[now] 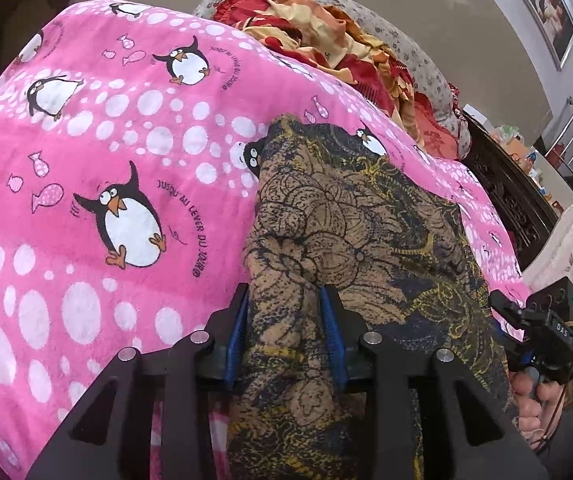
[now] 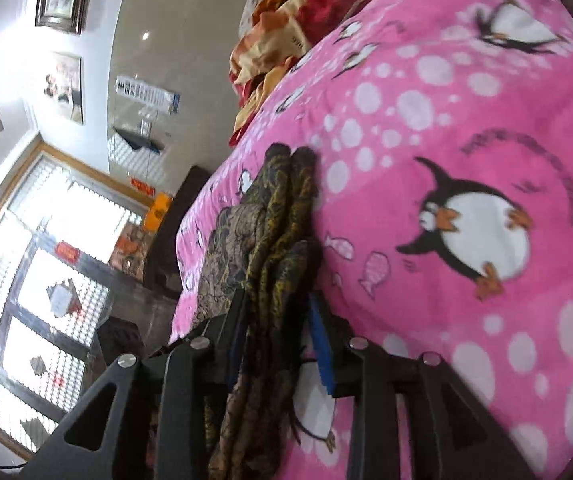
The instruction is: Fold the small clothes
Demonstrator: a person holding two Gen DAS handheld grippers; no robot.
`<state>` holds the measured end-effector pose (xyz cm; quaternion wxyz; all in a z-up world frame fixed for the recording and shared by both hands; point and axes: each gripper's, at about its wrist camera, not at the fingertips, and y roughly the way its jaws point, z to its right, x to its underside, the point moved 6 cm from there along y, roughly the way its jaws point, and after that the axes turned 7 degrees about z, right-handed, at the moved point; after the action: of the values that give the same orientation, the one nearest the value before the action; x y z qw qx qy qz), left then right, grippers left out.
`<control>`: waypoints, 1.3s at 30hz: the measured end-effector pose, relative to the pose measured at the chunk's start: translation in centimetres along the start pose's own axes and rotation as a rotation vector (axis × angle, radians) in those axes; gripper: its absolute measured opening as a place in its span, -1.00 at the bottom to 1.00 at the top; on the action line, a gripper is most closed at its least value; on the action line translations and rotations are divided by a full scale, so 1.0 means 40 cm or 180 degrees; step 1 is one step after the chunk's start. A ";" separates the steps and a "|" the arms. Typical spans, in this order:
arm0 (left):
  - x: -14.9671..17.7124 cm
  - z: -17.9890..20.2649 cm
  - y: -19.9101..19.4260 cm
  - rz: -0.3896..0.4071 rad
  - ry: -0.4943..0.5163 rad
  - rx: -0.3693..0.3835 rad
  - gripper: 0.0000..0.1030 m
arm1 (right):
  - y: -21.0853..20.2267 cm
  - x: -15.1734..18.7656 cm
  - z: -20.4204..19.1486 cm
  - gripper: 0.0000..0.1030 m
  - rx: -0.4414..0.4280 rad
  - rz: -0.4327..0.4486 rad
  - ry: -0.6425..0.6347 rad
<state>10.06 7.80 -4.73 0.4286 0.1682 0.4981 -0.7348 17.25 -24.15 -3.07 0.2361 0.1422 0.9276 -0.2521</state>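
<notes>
My left gripper (image 1: 286, 312) has its jaws narrow, with a bunched fold of the brown patterned garment (image 1: 350, 216) between the 2 blue pads; can't tell whether they press on it. The garment lies on the pink penguin blanket (image 1: 118, 128), near its right edge. My right gripper (image 2: 278, 320) is partly spread, the garment's edge (image 2: 274, 216) running between the fingers, the right pad clear of it. A red-and-yellow quilt (image 1: 326, 28) is heaped at the blanket's far edge.

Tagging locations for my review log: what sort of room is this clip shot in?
Probably a home bedroom: a pink penguin blanket covers a bed, crumpled red-and-yellow bedding is heaped behind it, and framed pictures hang on the wall.
</notes>
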 end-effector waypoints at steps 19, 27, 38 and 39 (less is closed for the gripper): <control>0.004 -0.019 -0.004 0.0008 -0.0197 0.0164 -0.70 | 0.029 -0.004 0.006 -0.22 -0.0239 0.0012 0.0158; 0.002 -0.025 -0.007 0.0007 -0.0219 0.0193 -0.70 | 0.035 -0.008 0.004 -0.22 -0.0240 0.0053 0.0148; 0.000 -0.033 -0.010 0.0015 -0.0303 0.0303 -0.70 | -0.019 0.027 -0.002 -0.24 0.0248 0.0164 0.0037; 0.000 -0.034 -0.012 0.0017 -0.0311 0.0313 -0.70 | -0.038 0.040 -0.004 -0.24 0.0353 0.0216 0.0032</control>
<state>9.43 9.05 -5.06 0.4456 0.1544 0.4393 -0.7646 15.27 -25.08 -3.15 0.2316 0.1876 0.9081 -0.2942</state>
